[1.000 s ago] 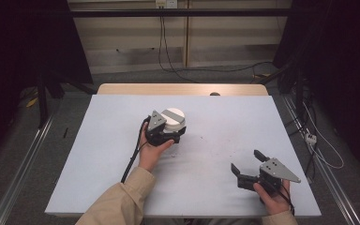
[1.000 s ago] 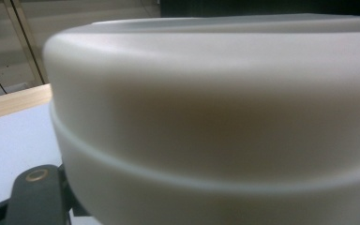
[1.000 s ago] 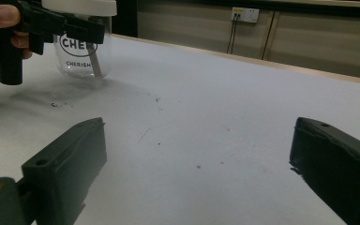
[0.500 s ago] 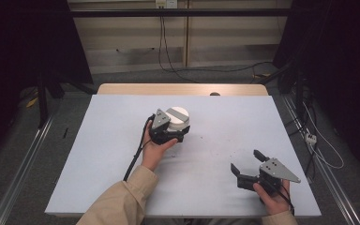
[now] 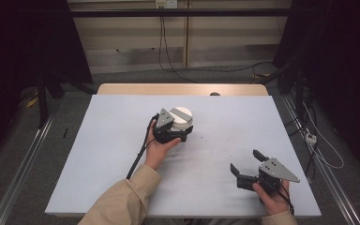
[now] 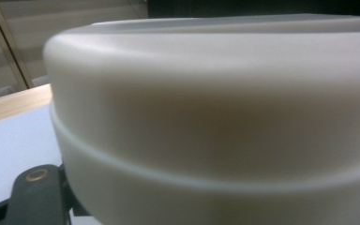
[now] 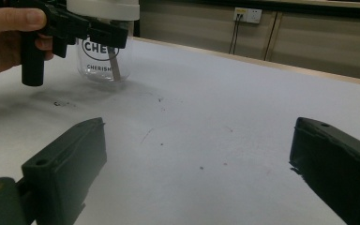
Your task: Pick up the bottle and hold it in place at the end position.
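Near the middle of the white table (image 5: pixel 122 183), toward its far half, I see my left gripper (image 5: pixel 172 132) clamped on the white lid (image 5: pixel 183 116) of a clear glass jar (image 7: pixel 104 58), which stands upright on the tabletop. From the left gripper view, the lid (image 6: pixel 215 117) sits right up against the camera, a pale rounded wall with a seam line running around it, and 1 black jaw shows at the lower left corner beside it. From the right gripper view, the same left gripper (image 7: pixel 82 30) reaches in level at the height of the lid (image 7: pixel 104 8), its black jaws closed against the lid's side, with the fingers (image 7: pixel 7 28) of my left hand wrapped around the gripper body. Dark printed lettering shows on the jar's glass wall, and a thin brownish strip stands inside it; I cannot tell what that strip is. My right gripper (image 5: pixel 246 166) rests low near the table's near right corner, well apart from the jar, with its 2 black jaws spread wide and nothing between them; its grey three-cornered plate points toward the table's right edge. Small dark specks and faint scuffs mark the tabletop between the 2 grippers. A beige sleeve (image 5: pixel 122 201) covers my left forearm, and a black cable (image 5: pixel 138 157) trails back from the left gripper alongside it.
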`<control>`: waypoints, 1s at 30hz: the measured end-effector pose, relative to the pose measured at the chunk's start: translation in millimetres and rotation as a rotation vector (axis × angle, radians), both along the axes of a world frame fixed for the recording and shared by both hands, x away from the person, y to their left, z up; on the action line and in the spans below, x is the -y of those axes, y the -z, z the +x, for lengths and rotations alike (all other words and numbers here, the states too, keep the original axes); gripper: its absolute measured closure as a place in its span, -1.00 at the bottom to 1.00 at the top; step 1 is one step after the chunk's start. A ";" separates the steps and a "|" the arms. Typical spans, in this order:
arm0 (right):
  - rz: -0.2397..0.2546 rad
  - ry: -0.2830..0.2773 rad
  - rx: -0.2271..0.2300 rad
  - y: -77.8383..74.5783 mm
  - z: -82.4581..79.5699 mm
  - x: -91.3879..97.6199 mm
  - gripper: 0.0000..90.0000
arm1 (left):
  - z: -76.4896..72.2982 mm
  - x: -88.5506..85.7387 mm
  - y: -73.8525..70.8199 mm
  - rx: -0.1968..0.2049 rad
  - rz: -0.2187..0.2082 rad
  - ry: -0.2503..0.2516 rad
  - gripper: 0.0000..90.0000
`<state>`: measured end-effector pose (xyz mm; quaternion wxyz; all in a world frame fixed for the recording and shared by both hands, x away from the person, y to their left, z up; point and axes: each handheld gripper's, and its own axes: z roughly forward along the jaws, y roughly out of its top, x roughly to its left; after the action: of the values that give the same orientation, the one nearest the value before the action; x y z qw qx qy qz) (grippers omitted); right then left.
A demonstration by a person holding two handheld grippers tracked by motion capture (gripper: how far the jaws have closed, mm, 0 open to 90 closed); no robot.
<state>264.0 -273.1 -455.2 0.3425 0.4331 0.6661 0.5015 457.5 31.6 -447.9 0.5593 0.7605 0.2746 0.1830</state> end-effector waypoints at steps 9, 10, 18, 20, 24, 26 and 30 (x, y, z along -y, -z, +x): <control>-0.001 0.001 0.000 0.2 0.1 0.2 -0.91 | 3.0 2.9 4.2 -0.006 0.007 -0.003 -0.59; -0.001 0.001 0.000 0.2 0.2 0.2 -0.91 | 3.2 2.8 4.6 -0.007 0.010 -0.006 -0.59; -0.003 -0.004 -0.001 0.5 0.7 -1.2 -0.91 | 5.1 4.7 7.2 -0.009 0.005 0.000 -0.59; -0.003 -0.003 -0.001 0.5 0.7 -1.3 -0.91 | 5.1 6.4 7.9 -0.007 0.010 0.005 -0.59; -0.004 -0.003 0.000 0.3 0.4 -0.9 -0.91 | 4.1 9.2 9.8 -0.004 0.021 0.010 -0.59; -0.004 -0.002 -0.001 0.5 0.5 -0.9 -0.91 | 3.9 9.8 9.6 0.002 0.027 0.012 -0.59; -0.007 -0.007 -0.002 0.6 0.5 -1.4 -0.91 | 3.5 10.8 9.9 0.010 0.026 0.011 -0.59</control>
<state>264.5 -271.6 -455.8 0.3419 0.4301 0.6695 0.4999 461.0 20.7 -457.8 0.5519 0.7682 0.2651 0.1872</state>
